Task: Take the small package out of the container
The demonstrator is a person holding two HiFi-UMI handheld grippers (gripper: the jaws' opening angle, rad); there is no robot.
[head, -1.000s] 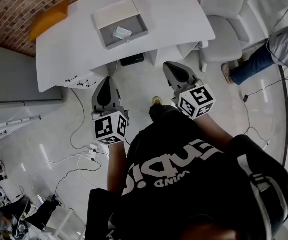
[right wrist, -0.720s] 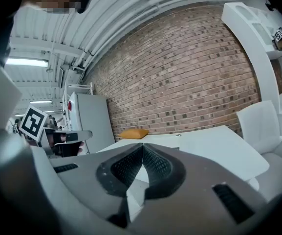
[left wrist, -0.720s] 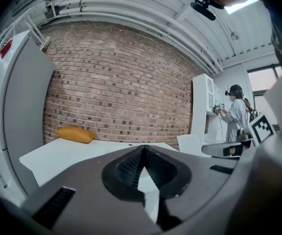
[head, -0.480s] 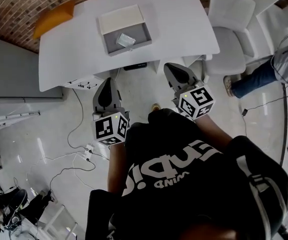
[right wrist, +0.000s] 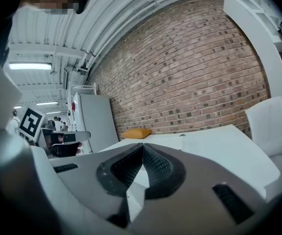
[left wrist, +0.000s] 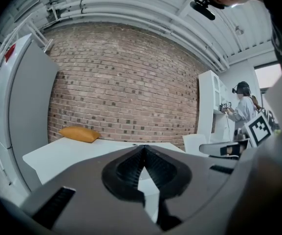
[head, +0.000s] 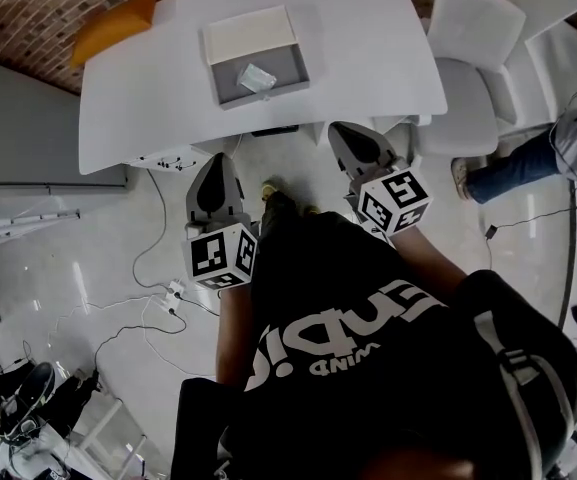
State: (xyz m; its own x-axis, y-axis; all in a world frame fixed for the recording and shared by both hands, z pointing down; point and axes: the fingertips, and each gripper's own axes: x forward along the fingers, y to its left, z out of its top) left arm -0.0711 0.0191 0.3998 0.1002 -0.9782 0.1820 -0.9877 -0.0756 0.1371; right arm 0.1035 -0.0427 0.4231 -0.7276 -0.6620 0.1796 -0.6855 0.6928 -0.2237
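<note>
Toward the far side of the white curved tabletop (head: 378,38), a shallow grey rectangular container (head: 217,90) is sitting with a flat white panel (head: 250,36) lying over its far half. The small pale crinkled package (head: 256,76) is lying inside the open near half, close to the middle, with nothing touching it.

A person in a black printed top (head: 348,338) is standing before the table and holding a grey two-jaw tool in each hand. The left gripper (head: 218,160) and the right gripper (head: 341,128) are both pointing toward the table, side by side and apart from each other. In the head view their tips are sitting close to the table's near edge, and both are well apart from the container.

The left gripper (left wrist: 142,150) is showing its ribbed black pads pressed together at the tip, pinching nothing. The right gripper (right wrist: 141,147) is likewise showing its jaws closed on each other, with nothing between them.

An orange cushion (head: 113,28) is resting at the table's far left corner, against the red brick wall (left wrist: 126,82). A white chair (head: 473,63) is standing just beside the table's right end, and a second person in blue jeans (head: 528,158) is standing beyond it.
</note>
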